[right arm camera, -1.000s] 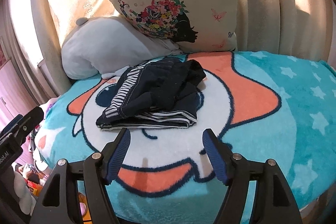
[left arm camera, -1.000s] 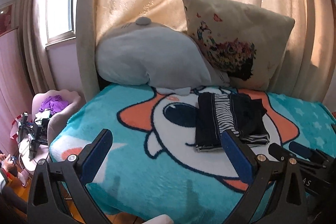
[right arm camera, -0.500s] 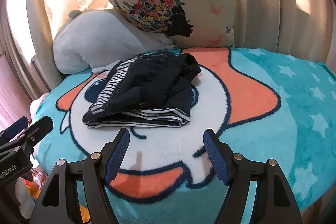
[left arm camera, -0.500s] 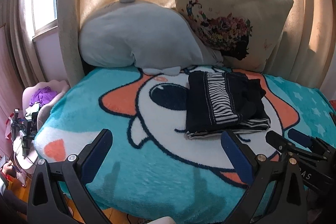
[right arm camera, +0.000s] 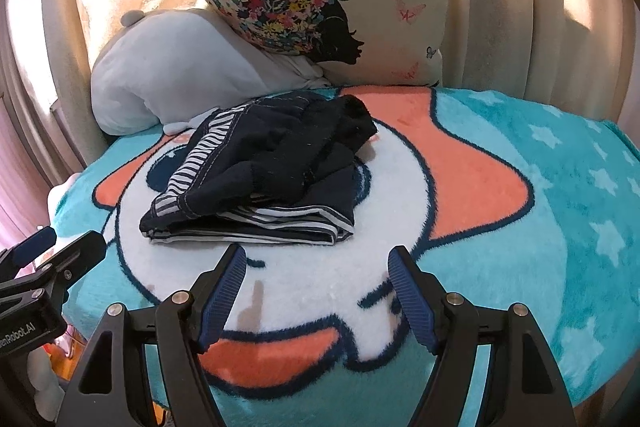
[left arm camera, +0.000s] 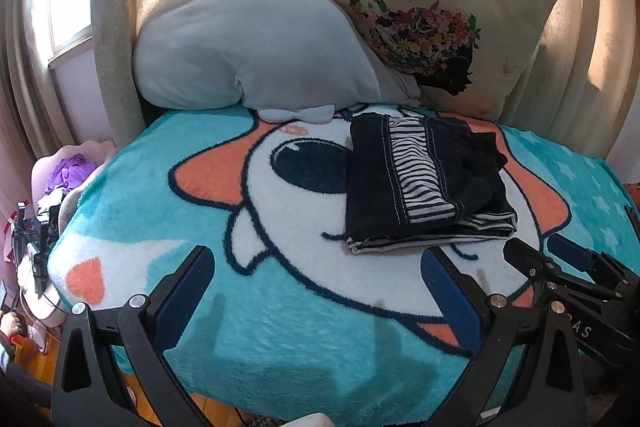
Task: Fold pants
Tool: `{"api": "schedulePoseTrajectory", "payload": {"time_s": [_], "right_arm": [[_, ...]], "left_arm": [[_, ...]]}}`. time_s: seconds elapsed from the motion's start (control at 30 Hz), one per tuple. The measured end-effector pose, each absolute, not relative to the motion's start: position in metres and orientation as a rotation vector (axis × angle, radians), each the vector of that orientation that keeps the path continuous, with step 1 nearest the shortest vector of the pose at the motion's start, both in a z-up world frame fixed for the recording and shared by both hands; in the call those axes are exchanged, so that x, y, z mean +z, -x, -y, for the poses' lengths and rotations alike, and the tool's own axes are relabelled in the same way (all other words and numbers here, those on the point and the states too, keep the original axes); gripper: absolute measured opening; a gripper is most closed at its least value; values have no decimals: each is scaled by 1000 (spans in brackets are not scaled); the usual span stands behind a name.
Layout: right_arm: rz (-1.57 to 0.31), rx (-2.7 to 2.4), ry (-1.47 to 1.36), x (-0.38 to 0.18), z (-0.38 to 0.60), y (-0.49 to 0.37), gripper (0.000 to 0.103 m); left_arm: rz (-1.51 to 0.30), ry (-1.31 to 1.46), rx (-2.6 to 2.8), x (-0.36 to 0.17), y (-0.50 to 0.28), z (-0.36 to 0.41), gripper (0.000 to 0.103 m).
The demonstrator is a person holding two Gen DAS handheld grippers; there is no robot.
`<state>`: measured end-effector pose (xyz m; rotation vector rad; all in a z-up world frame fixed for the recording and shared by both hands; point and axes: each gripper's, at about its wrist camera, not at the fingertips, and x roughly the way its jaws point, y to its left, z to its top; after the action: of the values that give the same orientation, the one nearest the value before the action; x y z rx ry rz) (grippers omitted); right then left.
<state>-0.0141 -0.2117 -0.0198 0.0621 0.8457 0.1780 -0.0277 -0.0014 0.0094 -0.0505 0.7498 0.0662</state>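
- Both wrist views show the folded pile larger and lower in frame than a second ago, so both grippers have come closer to it; the pile itself keeps its shape.
- Left wrist view: left gripper is spread wide, nothing between its blue pads, hovering over the teal cartoon blanket.
- Pants lie folded in a dark stack with a striped band showing, ahead and to the right of the left gripper, just beyond its right finger, not touching.
- Right gripper shows at the right edge of this view, near the pile's front corner, apart from it.
- Grey plush pillow and floral cushion sit behind the pile, against the curtain.
- Right wrist view: right gripper is also spread, empty, directly in front of the pants; the pile's front fold edge sits just beyond the fingertips.
- Top layer looks bunched and lumpy on the right side, not flat.
- Risk, my judgement: any push at the front edge likely slides layers apart on the fluffy blanket; pinching only the top layer would probably drag the stack open.
- Task looks nearly finished.
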Motion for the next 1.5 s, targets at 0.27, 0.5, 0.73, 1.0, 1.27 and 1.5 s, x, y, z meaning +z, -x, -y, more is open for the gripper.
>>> {"api": "schedulePoseTrajectory", "payload": {"time_s": [0.27,0.5,0.73,1.0,1.27,1.5], "right_arm": [[-848,166,-64,-20,213,13,78],[-852,162,-53,-22,212,11,79],[-866,159,-48,-27,212,8,79],[-864,158,-35,-28,210,8,79],[-860,161,-30,-28,211,7,80],[-854,162,-27,-28,210,8,80]], "left_arm": [[-771,67,60,5,23,-1,103],[-784,74,59,1,21,-3,103],[-804,90,48,-3,17,-6,103],[-807,91,42,-3,16,-5,103],[-801,94,27,-2,16,-2,103],[-797,86,32,-1,15,-2,103]]}}
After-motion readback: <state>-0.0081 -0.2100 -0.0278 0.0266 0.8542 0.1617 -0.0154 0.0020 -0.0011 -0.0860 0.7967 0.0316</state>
